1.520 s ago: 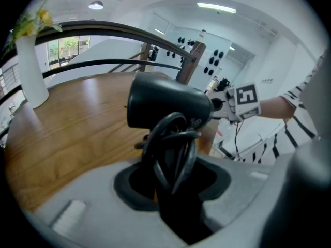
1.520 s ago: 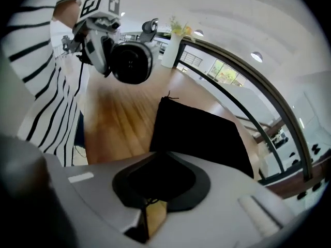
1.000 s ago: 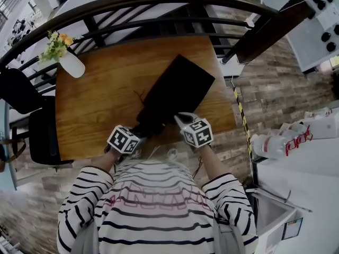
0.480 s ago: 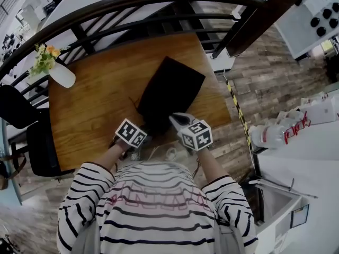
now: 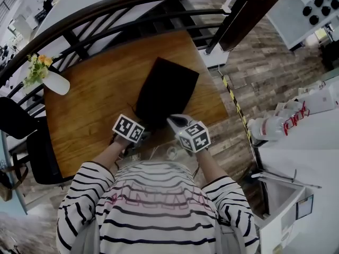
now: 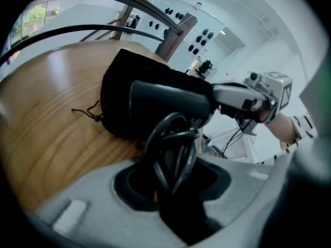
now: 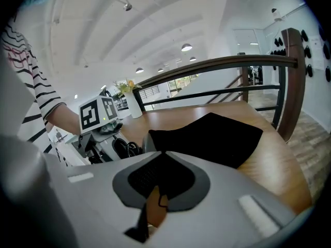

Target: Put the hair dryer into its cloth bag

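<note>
A black cloth bag lies on the wooden table, its mouth toward me. My left gripper is shut on the black hair dryer at its handle, with the coiled cord looped between the jaws. The dryer's barrel points into the bag, at its mouth. My right gripper is shut on the bag's near edge, with black cloth pinched between its jaws. In the right gripper view, the bag stretches away over the table, and the left gripper sits at its left.
A white vase with flowers stands at the table's far left corner. A curved black railing runs behind the table. A black chair is at the left. A white counter with bottles is at the right.
The left gripper has carried the dryer a little rightward toward the bag's mouth. The right gripper keeps its hold on the bag's edge, slightly lifted.
</note>
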The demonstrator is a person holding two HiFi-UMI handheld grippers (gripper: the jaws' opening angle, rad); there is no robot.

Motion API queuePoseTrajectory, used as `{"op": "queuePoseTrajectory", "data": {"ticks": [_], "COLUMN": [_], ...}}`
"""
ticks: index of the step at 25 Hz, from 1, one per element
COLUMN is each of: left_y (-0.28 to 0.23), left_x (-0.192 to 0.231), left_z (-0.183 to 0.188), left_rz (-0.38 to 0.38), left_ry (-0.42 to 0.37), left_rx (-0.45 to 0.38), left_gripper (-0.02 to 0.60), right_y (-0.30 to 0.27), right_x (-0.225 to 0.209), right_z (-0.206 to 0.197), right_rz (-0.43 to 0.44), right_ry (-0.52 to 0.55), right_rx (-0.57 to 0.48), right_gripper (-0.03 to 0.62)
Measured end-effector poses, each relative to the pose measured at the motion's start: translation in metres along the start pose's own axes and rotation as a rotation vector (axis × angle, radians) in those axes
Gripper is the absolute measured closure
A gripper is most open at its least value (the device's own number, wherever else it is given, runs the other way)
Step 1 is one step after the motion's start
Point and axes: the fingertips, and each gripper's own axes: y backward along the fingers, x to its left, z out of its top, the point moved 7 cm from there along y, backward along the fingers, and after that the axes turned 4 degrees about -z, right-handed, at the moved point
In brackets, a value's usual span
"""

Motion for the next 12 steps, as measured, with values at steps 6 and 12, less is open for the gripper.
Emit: {"op": "queuePoseTrajectory", "data": {"ticks": [6,12], "left_y": [-0.007,-0.023], "left_x": [0.002,-0.005], "left_z": [0.010,0.027], "left_rz": [0.006,0.003], "left_ry": [0.053,0.059], "left_rx": [-0.050,-0.097], "left_gripper": [0.433,0.433], "right_y": [0.000,-0.001], "right_x": [0.009,0.017], "right_z": [0.007,0.010], "right_rz": [0.020,0.060], "right_ry": [-0.003,0.014], "right_rx": [-0.035,-0.047], "right_gripper": [0.580,0.580]}}
